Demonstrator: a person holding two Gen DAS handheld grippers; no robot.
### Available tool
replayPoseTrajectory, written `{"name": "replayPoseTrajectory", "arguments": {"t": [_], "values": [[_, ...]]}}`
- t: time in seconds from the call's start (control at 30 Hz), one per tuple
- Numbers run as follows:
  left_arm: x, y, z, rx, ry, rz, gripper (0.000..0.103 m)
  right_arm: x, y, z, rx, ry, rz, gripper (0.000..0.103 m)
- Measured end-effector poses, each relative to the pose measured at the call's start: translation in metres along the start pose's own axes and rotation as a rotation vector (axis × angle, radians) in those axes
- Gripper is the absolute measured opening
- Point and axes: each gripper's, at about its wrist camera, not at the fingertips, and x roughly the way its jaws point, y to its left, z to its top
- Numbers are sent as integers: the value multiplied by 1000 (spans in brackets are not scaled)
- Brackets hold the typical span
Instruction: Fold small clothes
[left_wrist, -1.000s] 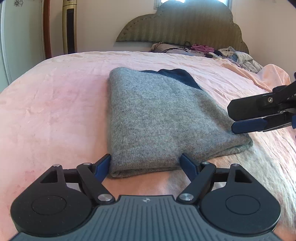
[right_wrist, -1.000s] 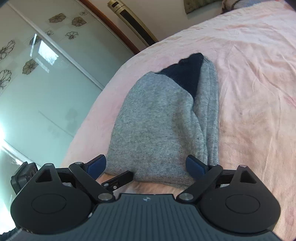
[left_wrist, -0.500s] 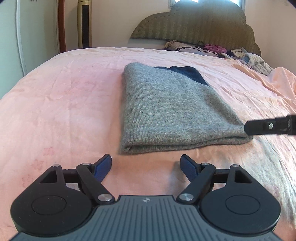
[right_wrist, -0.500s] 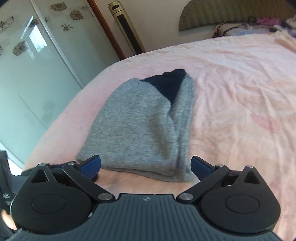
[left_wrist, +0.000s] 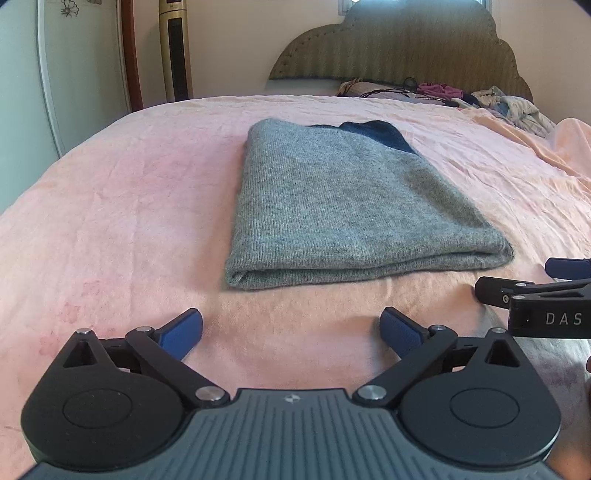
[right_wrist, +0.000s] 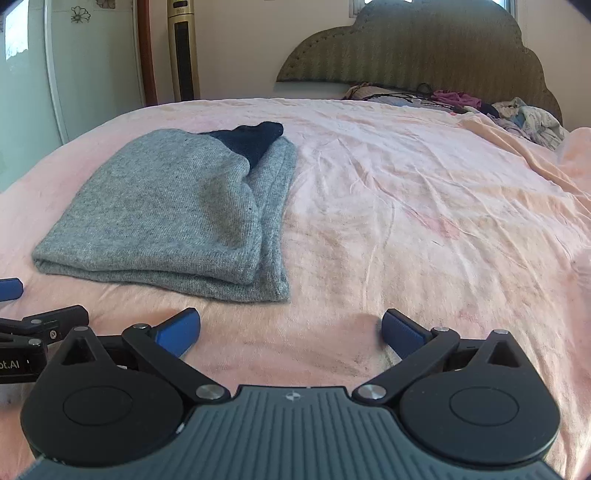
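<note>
Bedroom with pink bed (left_wrist: 110, 206), scalloped headboard (left_wrist: 399, 48) behind, loose clothes (left_wrist: 513, 107) heaped near the headboard. Folded grey sweater (left_wrist: 332, 206) flat on the bed, navy patch at its far end, no longer between any tongs. A second ago, near hem of the sweater between the blue pads of the left tongs; now both pairs drawn back off it, bare sheet between pads and hem. Left tongs (left_wrist: 291, 328) opening to full spread, nothing between them; right tongs (right_wrist: 291, 328) spread wide, empty too. Likely meaning: last fold made and let go, this garment done, next piece probably from the heap by the headboard. Sweater just beyond the left tongs, straight ahead; from the right tongs, ahead and off to the left, apart from both.
</note>
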Motion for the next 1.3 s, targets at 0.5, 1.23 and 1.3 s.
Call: {"name": "replayPoseTrajectory", "arguments": {"t": [0.5,1.23,1.3], "values": [[4,1,2,-11,3,6,103,-4,1,-2,-3,-4,0,103],[4,-3,2,-41,7,31,103,-5,2,-4,2,-8,-2,103],[5,-3,3,-41,6,30,103,-5,1,-4,2,-8,-2,103]]}}
